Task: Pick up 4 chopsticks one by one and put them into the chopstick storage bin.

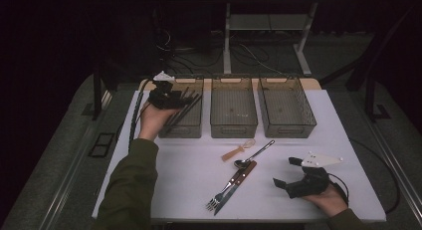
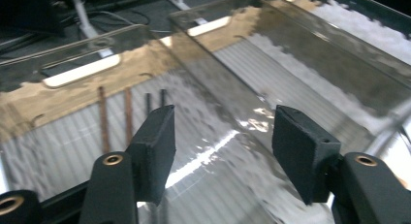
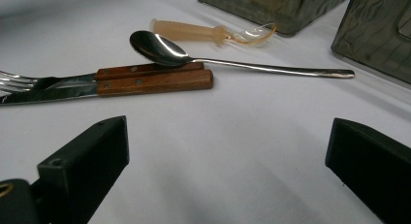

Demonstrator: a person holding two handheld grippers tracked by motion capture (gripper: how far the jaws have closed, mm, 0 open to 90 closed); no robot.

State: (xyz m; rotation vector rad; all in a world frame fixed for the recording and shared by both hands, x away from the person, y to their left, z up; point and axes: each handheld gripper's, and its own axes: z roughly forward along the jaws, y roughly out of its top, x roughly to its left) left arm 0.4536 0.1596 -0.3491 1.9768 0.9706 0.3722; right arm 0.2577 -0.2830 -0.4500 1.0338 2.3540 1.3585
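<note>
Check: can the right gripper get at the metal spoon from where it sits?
Probably yes. The right gripper rests open on the table, and bare cloth lies between it and the metal spoon, whose bowl rests on the wooden handles.

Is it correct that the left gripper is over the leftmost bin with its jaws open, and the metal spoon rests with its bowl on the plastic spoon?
Not quite. The left gripper is over the leftmost bin with open jaws, but the metal spoon rests its bowl on the wooden handles of the fork and knife. The plastic spoon lies apart behind it, as the right gripper view shows.

Left gripper (image 1: 166,93) and right gripper (image 1: 288,175): jaws apart.
</note>
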